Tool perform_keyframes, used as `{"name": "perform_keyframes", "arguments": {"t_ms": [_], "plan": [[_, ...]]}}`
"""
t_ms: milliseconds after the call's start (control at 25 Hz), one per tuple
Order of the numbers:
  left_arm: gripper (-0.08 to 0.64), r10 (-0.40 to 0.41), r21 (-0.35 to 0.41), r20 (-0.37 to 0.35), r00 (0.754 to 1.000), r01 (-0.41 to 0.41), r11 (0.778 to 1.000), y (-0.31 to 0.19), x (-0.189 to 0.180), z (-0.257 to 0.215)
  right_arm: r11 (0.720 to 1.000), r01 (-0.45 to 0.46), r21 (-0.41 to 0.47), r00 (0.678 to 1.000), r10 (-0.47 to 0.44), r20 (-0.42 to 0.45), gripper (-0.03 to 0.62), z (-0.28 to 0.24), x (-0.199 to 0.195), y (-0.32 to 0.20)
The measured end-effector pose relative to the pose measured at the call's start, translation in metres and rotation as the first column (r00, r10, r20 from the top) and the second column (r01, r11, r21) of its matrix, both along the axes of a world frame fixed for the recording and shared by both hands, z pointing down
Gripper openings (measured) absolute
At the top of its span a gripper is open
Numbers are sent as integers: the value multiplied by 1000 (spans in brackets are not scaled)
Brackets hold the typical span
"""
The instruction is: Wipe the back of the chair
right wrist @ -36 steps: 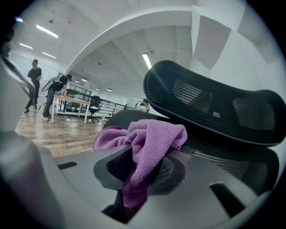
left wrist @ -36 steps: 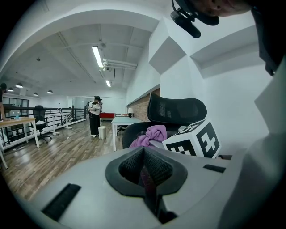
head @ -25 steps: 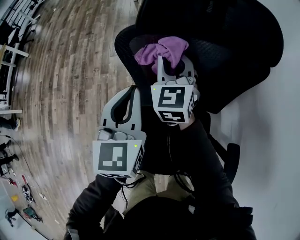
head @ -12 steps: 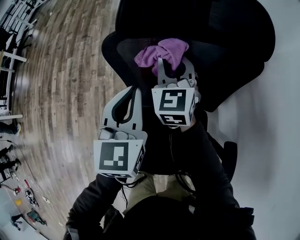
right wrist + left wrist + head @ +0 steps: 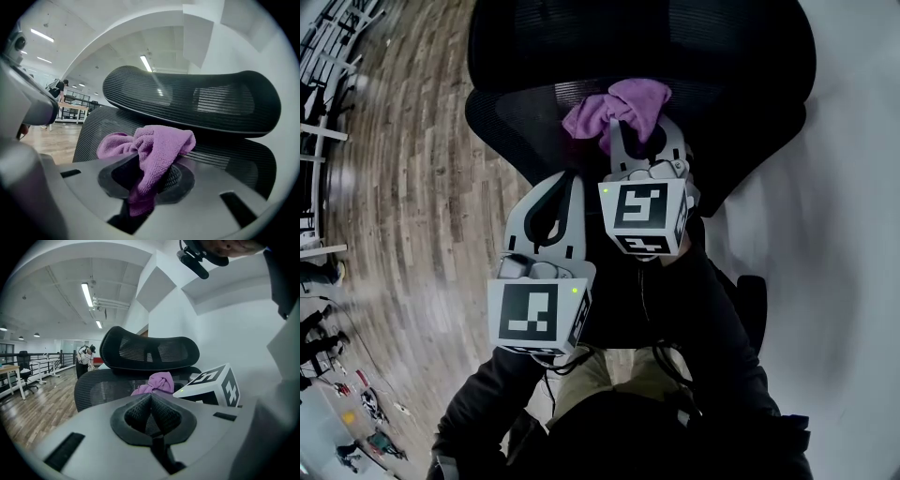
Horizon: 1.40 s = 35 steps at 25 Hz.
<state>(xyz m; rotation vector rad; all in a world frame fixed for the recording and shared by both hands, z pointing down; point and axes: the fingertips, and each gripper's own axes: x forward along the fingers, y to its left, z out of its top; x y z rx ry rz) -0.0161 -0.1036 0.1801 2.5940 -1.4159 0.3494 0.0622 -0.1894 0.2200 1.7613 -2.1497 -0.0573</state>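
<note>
Head view shows your left claw (image 5: pixel 563 180) nearest to you, clenched on nothing. The left gripper view confirms this: its jaws meet with no item between them. It hangs short of the chair, near the left part of the backrest.

Your right claw (image 5: pixel 643 136) sits slightly farther out and to the right. It is grasping the purple cloth (image 5: pixel 615 106), which bunches out beyond the jaws in the right gripper view (image 5: pixel 154 150).

The cloth lies at the upper edge of the mesh chair back (image 5: pixel 520 127), apparently touching it, just below the headrest (image 5: pixel 675 42). The wooden floor (image 5: pixel 412 169) lies beyond, at far left.

Task status, as a judgement:
- The cloth is gripped and placed at the top of the back.
- The mesh shows no mark that separates wiped from unwiped area.
- Treat the lower and outer parts of the back as not yet wiped.
</note>
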Motion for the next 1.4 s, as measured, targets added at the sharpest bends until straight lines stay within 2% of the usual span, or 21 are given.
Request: {"name": "perform_keyframes", "arguments": {"t_ms": [560, 680, 840, 1200, 1400], "plan": [[9, 67, -23, -15, 998, -68, 997, 7, 72, -8, 998, -64, 1, 998, 64, 3, 81, -7, 72, 13], [9, 80, -30, -24, 997, -80, 996, 11, 81, -7, 997, -83, 1, 997, 83, 1, 81, -7, 84, 18], [9, 113, -1, 10, 993, -113, 994, 14, 93, -5, 995, -101, 7, 995, 101, 1, 81, -8, 102, 22], [9, 135, -18, -11, 991, -135, 991, 28, 124, -6, 990, -141, 6, 990, 141, -7, 81, -9, 139, 39], [9, 157, -4, 0, 988, -157, 988, 33, 139, -11, 987, -162, 6, 987, 162, -19, 81, -16, 162, 45]]}}
